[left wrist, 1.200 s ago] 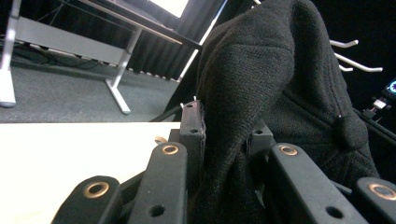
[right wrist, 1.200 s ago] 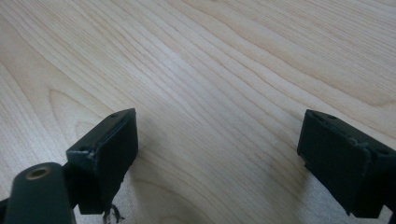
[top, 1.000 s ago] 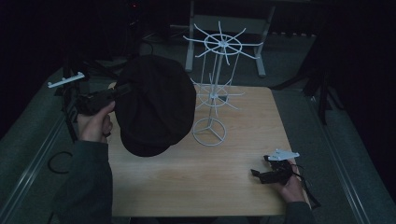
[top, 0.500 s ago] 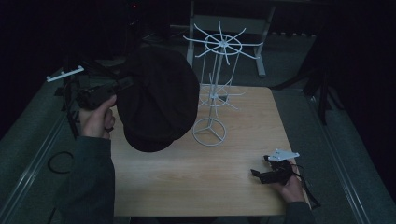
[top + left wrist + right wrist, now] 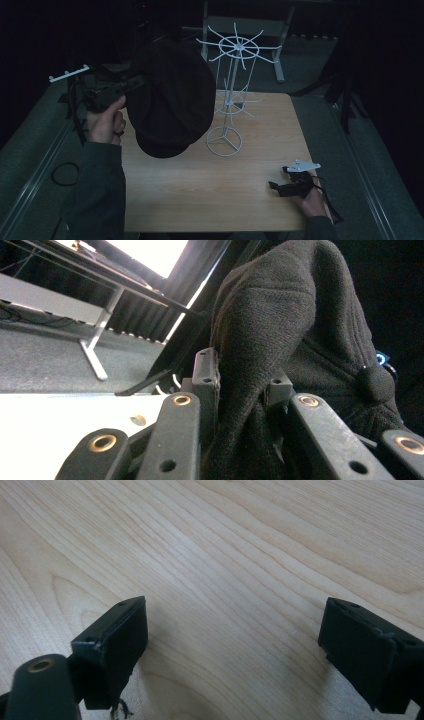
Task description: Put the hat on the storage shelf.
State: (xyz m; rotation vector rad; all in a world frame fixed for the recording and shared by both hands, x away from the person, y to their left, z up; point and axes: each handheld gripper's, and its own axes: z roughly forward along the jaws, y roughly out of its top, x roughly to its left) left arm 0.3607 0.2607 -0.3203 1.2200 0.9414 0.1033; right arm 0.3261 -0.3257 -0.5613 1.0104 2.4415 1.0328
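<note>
Left hand-held gripper [image 5: 131, 84] pinches the black cap [image 5: 170, 97] just beside the wire rack [image 5: 230, 95], over the table's left edge.

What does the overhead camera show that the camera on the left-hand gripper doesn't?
From the high view alone: the white wire rack, the wooden table and the right gripper resting on it. From the left gripper view alone: a close look at the fabric fold pinched between the jaws, and a round button on the hat. Both share the dark hat held by the left gripper.
</note>
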